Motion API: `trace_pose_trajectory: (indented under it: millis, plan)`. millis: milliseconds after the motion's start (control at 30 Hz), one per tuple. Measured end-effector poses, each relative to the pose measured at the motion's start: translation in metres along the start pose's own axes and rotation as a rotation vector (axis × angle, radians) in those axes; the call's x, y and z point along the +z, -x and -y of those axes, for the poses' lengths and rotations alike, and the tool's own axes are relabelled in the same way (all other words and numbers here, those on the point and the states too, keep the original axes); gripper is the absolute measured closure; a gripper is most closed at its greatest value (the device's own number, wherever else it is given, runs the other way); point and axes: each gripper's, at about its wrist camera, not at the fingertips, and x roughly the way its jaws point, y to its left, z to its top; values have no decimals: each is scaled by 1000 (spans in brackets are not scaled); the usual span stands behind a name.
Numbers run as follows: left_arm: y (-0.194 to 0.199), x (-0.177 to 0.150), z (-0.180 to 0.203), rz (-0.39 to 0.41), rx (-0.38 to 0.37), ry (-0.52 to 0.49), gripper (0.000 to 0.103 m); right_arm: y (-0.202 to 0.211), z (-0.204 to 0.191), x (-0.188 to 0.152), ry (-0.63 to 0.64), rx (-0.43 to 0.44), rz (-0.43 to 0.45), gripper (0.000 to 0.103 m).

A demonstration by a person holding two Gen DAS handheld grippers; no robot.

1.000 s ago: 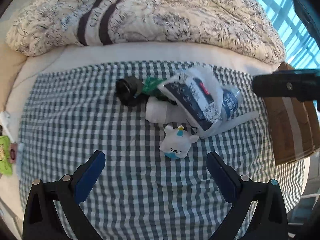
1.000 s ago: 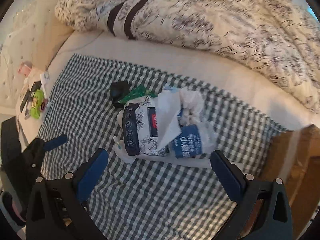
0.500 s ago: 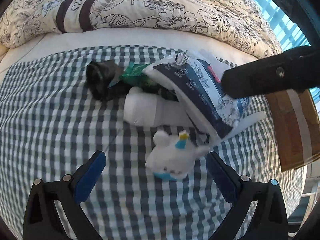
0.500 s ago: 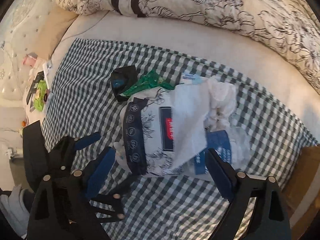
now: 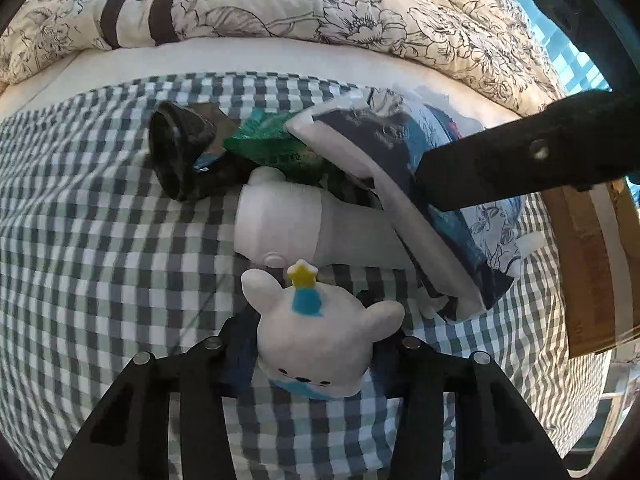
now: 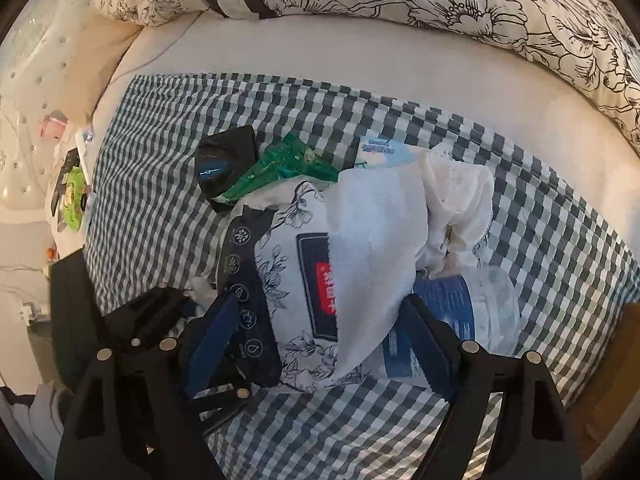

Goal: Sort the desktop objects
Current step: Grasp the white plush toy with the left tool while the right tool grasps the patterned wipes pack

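On a gingham cloth spread over a bed, the left tool clamps a plush white bear; the right tool, spread wide, straddles a floral tissue pack at 12 o'clock.

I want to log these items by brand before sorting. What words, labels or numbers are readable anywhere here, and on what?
None can be read with certainty.
Red label on the floral tissue pack: white characters, sideways and blurred.
Blue label on the clear plastic bottle: fine print, too small.
Light blue packet behind the pile: dark print, blurred.
Green wrapper: pale marks, unreadable.
Dark stripes on the floral quilt: cut-off letters, perhaps "R" and "S".
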Motion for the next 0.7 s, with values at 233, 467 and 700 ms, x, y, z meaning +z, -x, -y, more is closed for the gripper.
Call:
trace_pose_trajectory:
  millis: [233, 467, 700]
  plan:
    - [26, 3, -31, 34, 21, 55, 57, -10, -18, 2, 32, -4, -13, 21]
    - [56, 11, -56, 80, 49, 92, 57, -31, -34, 3, 52, -28, -73, 53]
    - [81, 18, -64, 111, 53, 119, 57, -19, -28, 1, 26, 6, -75, 97]
